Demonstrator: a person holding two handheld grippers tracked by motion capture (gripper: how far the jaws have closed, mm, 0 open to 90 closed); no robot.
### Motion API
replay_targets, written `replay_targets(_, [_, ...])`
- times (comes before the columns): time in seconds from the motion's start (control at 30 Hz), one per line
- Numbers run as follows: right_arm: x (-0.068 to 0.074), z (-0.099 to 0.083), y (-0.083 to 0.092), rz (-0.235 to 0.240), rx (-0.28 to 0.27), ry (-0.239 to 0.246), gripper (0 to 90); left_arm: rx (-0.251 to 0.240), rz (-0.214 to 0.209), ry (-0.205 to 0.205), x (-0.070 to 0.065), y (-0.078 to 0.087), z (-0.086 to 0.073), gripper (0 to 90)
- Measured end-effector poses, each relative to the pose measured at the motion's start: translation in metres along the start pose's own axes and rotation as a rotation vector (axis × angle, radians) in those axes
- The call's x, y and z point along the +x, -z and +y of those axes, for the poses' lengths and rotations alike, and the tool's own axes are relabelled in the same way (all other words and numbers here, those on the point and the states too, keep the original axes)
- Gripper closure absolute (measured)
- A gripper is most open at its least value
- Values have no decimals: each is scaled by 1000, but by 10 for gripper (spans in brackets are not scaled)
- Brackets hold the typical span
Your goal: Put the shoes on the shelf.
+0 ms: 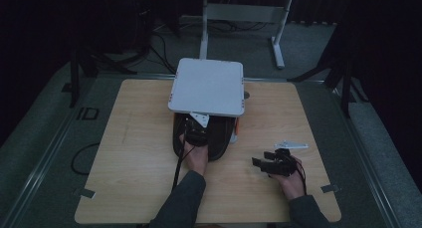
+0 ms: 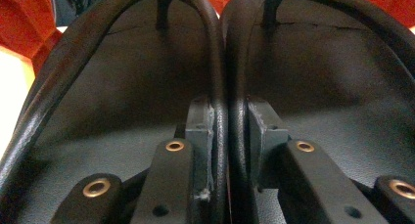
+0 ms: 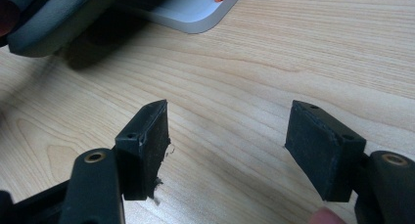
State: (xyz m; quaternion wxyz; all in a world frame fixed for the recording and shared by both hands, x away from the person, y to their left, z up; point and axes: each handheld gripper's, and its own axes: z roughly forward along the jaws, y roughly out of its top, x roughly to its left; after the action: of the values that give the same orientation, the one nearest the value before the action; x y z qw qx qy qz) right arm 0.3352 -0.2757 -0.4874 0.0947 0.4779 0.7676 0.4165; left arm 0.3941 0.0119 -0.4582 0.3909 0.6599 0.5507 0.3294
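Left tongs pinching a pair of black shoes under the white tray

The left tongs [image 1: 195,131] clamp the touching inner walls of the black shoes [image 1: 219,138], which sit on the desk [image 1: 134,138] half beneath the white tray [image 1: 206,86]. The right tongs [image 1: 271,161] rest well apart, jaws wide, empty.

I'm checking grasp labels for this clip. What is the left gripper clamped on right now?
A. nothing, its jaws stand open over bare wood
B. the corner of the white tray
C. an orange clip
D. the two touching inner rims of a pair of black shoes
D: in the left gripper view the left gripper pinches the touching rims of the black shoes between its pads.
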Motion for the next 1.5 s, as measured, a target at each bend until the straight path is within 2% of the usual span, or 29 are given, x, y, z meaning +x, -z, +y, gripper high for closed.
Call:
replay_targets(0.13, [0,0,0,-1,0,0,322,-12,4,9,0,-2,2,737])
replay_targets(0.33, [0,0,0,1,0,3,322,-57,15,24,-2,-6,10,735])
replay_targets(0.6, [0,0,0,1,1,-1,321,-90,22,12,-4,-12,16,730])
replay_targets(0.97, [-1,0,0,1,2,-2,320,-93,34,9,-3,-21,22,712])
replay_targets(1.13, [-1,0,0,1,-2,-2,320,-117,50,8,-4,-24,27,711])
replay_targets(1.2, [-1,0,0,1,-2,-3,319,-126,44,10,-5,-24,27,682])
replay_targets(1.37, [0,0,0,2,3,2,317,-182,-6,-5,-9,-15,30,530])
replay_targets(1.5, [0,-1,0,1,5,2,316,-153,-27,-2,-7,-6,25,478])
